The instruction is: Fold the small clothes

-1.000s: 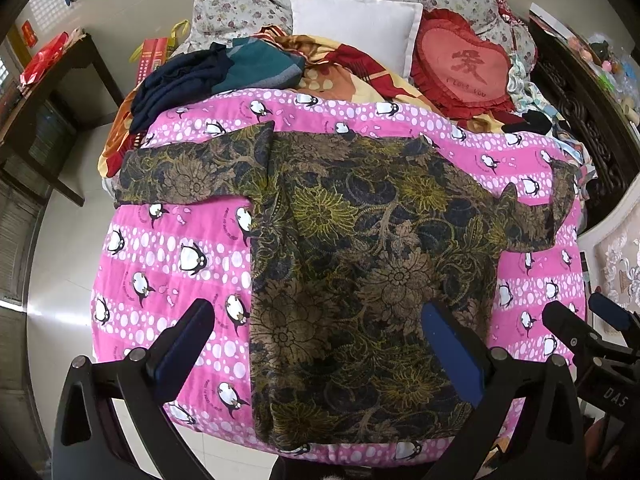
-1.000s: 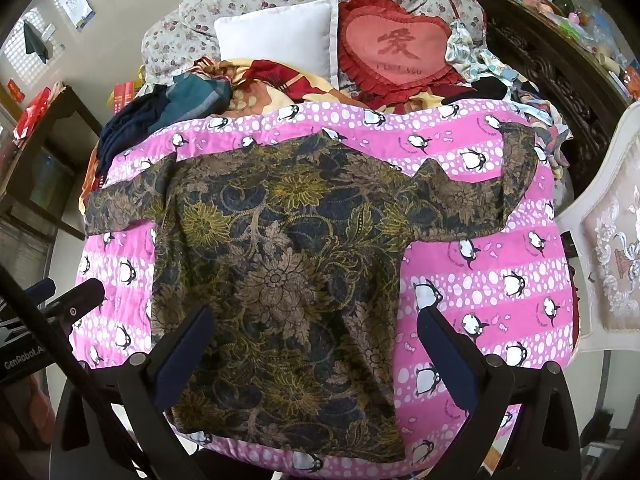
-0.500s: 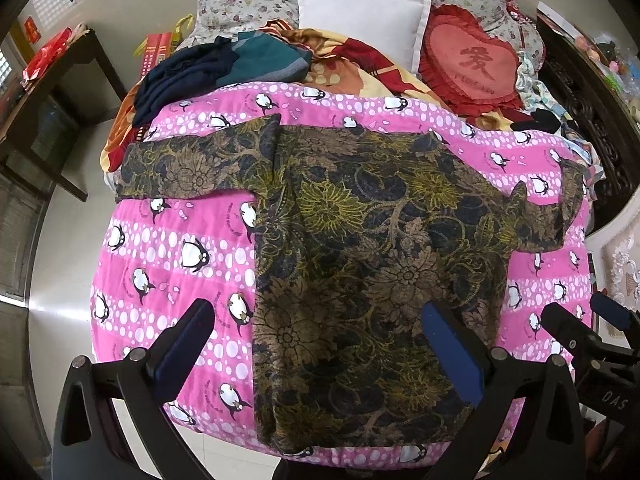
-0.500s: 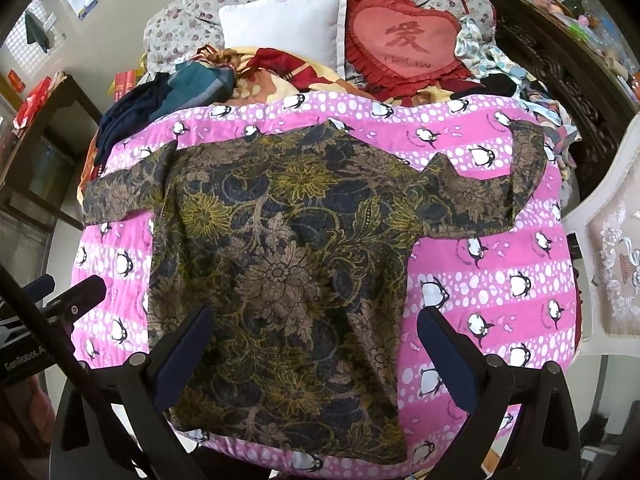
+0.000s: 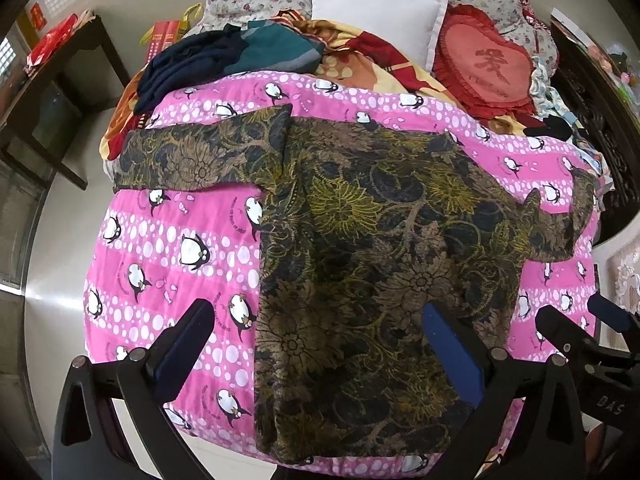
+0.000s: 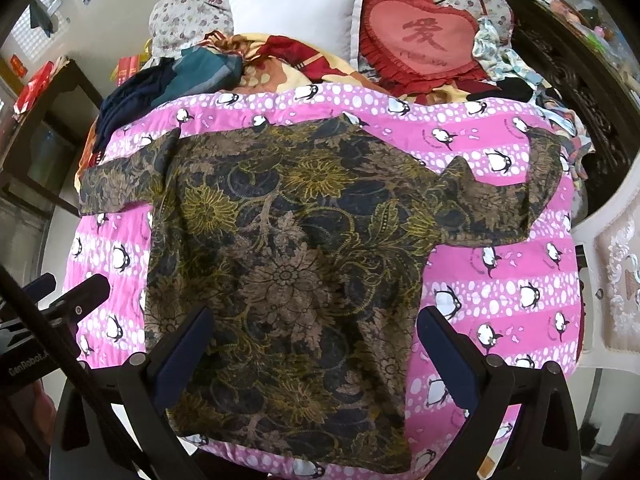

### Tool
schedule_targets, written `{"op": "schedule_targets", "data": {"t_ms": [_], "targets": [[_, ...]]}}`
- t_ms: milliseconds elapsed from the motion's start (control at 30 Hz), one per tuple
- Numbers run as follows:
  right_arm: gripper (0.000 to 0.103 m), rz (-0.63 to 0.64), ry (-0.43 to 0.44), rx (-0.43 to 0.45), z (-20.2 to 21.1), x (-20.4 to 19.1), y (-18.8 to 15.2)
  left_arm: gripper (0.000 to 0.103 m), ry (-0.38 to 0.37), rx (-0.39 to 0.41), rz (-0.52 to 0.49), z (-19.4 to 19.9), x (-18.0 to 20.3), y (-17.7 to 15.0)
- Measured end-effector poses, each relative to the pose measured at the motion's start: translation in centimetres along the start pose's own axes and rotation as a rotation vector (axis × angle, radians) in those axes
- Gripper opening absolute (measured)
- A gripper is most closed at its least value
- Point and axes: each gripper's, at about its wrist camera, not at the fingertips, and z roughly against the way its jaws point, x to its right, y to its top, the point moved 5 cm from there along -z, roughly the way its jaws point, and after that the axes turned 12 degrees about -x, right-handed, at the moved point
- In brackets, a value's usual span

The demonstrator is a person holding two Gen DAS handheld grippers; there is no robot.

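Nothing is folded yet: the dark floral short-sleeved shirt (image 6: 288,280) lies flat, sleeves out at three and nine o'clock, on the pink penguin-print quilt (image 6: 500,292), both grippers' fingers (image 5: 188,344) wide apart and empty.

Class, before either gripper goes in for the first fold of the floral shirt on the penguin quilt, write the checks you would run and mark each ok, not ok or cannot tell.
1. Floral shirt lies spread flat on the penguin quilt: ok.
2. Both sleeves out to the sides: ok, though the tip of the right sleeve is turned up.
3. Left gripper open and empty: ok.
4. Right gripper open and empty: ok.
5. Nothing lying on the shirt: ok; the dark clothes pile sits beyond the quilt's far edge.
6. Near hem free of creases: cannot tell, it drops over the quilt's edge.
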Motion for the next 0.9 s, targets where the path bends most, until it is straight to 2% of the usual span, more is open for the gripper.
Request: {"op": "schedule_targets", "data": {"t_ms": [200, 367, 567, 767, 900], "targets": [[0.103, 0.005, -0.005, -0.024, -2.9, -1.0, 1.2, 0.103, -0.023, -0.024, 0.042, -2.3, -1.2, 1.1], [0.103, 0.029, -0.010, -0.064, -6.8, -2.8, 2.6, 0.103, -0.098, -0.054, 0.124, -4.5, -4.1, 2.4], [0.103, 0.064, 0.014, -0.078, -10.4, -5.8, 4.5, 0.103, -0.146, -0.037, 0.324, -6.8, -13.2, 5.5], [0.103, 0.090, 0.050, -0.077, -12.3, -9.5, 7.0, 0.103, -0.202, 0.007, 0.608, -10.2, -25.1, 8.7], [0.103, 0.083, 0.080, -0.089, -12.8, -11.1, 7.2, 0.103, -0.324, 0.056, 0.797, -13.0, -31.0, 10.3]]}}
